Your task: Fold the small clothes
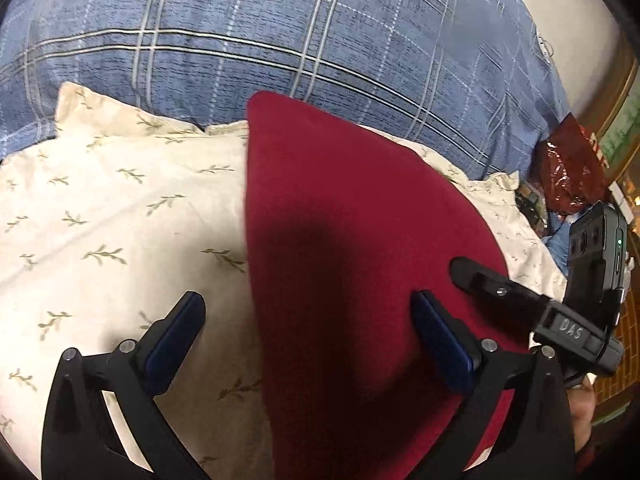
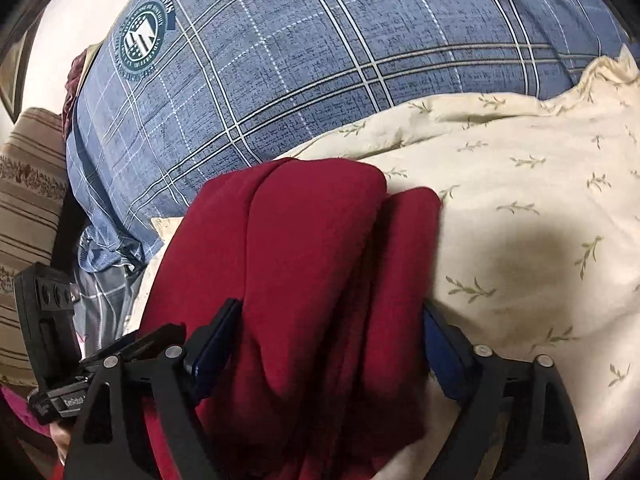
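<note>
A dark red garment (image 1: 352, 240) lies on a cream leaf-print sheet (image 1: 120, 220). In the left wrist view it lies smooth and flat. My left gripper (image 1: 308, 312) is open, its left finger over the sheet and its right finger over the garment's left part. In the right wrist view the red garment (image 2: 312, 248) shows folded layers with rounded far ends. My right gripper (image 2: 332, 320) is open and straddles the folded bundle, one blue pad (image 2: 216, 336) on each side. The right gripper's tip (image 1: 500, 288) shows at the right of the left wrist view.
A blue plaid pillow (image 1: 280, 32) lies beyond the sheet, with a round green logo (image 2: 140, 40) in the right wrist view. A shiny red bag (image 1: 568, 172) sits at far right. A striped brown cushion (image 2: 28, 184) stands at left.
</note>
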A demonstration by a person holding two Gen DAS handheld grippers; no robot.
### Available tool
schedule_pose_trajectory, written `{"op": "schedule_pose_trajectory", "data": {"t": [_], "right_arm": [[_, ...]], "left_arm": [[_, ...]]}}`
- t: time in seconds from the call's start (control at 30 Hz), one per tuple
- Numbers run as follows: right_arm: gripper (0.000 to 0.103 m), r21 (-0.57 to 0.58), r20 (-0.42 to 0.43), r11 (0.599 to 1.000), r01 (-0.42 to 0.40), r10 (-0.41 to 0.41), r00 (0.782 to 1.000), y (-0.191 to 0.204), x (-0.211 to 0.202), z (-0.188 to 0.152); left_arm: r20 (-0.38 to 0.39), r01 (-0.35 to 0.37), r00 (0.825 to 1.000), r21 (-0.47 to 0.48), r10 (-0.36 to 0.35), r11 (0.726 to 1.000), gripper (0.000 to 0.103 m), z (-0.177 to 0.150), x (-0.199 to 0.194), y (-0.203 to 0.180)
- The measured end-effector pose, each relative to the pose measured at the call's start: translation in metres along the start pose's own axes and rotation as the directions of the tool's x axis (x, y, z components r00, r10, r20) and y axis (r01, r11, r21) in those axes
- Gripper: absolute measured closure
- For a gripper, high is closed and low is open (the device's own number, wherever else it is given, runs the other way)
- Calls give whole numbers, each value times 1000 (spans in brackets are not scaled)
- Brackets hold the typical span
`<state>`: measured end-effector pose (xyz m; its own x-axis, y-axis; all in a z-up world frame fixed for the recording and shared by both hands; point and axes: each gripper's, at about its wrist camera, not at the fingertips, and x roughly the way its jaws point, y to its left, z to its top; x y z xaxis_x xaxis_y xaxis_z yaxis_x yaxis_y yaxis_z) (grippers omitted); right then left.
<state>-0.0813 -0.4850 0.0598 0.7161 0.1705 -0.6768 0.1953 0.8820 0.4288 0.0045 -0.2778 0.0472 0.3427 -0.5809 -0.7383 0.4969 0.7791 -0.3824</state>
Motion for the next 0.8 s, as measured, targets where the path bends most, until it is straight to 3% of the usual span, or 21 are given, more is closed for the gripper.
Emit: {"op": "schedule_pose_trajectory", "data": {"t": [0.07, 0.17, 0.23, 0.4, 0.57, 0.7, 0.8], "right_arm": [[45, -14, 2, 1000, -7, 7, 1000, 6, -3, 0], [62, -54, 25, 998, 22, -20, 999, 21, -15, 0], [63, -66, 38, 998, 21, -18, 999, 31, -28, -1], [64, -97, -6, 995, -4, 3, 1000, 63, -61, -18], [63, -129, -75, 991, -21, 12, 997, 96, -75, -61], [52, -151, -136, 988, 23, -44, 990, 100, -56, -94], [47, -167, -108, 985, 50, -68, 992, 101, -63, -97]], "left_arm": [[-4, 61, 998, 21, -61, 998, 24, -1, 0, -5], [1, 53, 999, 71, -53, 996, 42, -3, -10, -17], [-3, 58, 998, 83, -58, 995, 52, -6, -26, -23], [6, 60, 998, 95, -61, 994, 53, -27, -81, -26], [-35, 5, 999, 34, -3, 999, 53, -70, -116, -14], [-79, -39, 996, -13, 38, 999, 49, -101, -111, 2], [-34, -47, 998, -35, 45, 998, 42, -107, -118, 8]]}}
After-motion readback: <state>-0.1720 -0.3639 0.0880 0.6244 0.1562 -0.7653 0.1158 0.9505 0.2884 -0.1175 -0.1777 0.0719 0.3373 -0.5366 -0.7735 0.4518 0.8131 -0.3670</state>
